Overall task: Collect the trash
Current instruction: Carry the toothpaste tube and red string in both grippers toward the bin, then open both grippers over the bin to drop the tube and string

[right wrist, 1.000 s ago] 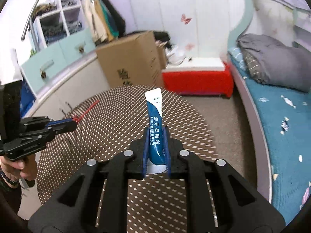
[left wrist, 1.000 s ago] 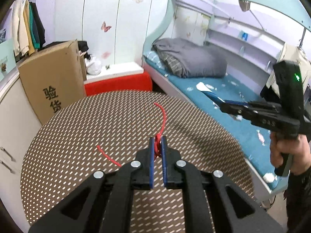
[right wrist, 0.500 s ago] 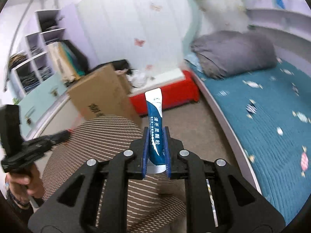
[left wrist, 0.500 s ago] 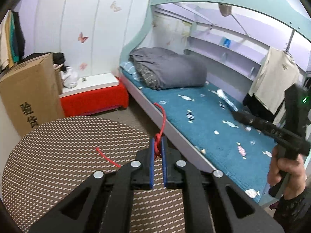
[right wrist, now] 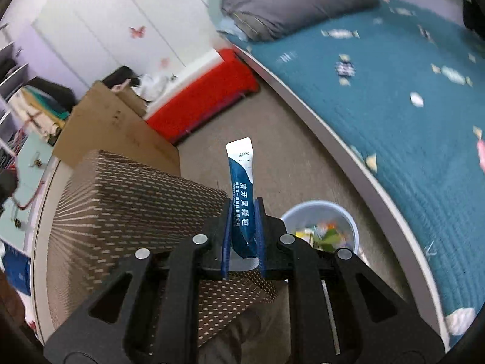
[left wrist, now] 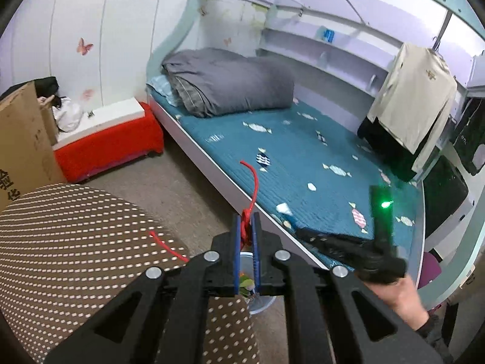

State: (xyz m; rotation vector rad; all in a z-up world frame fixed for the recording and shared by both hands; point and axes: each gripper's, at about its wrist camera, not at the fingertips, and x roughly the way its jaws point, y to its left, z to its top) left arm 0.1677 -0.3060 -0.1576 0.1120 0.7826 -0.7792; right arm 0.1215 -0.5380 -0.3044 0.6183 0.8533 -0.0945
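Right wrist view: trash bin (right wrist: 348,215) newly below sachet-clamping right gripper (right wrist: 243,212); left gripper (left wrist: 246,221) still pinching red cord (left wrist: 254,182).

The left gripper (left wrist: 246,227) looks like matt black plastic with shiny silver metal bolts and smooth blue pads (left wrist: 236,242). It pinches a thin red string (left wrist: 254,186) that looks a bit waxy. The right gripper (right wrist: 243,212) is the same black plastic, and it squeezes a glossy blue and white packet (right wrist: 241,179) of smooth foil or plastic. The trash bin (right wrist: 339,212) is smooth pale plastic. The table (left wrist: 69,242) has a woven brown cloth with pale dots. The bed cover (left wrist: 303,157) is soft quilted teal cloth. The box (right wrist: 112,130) is dull brown cardboard.
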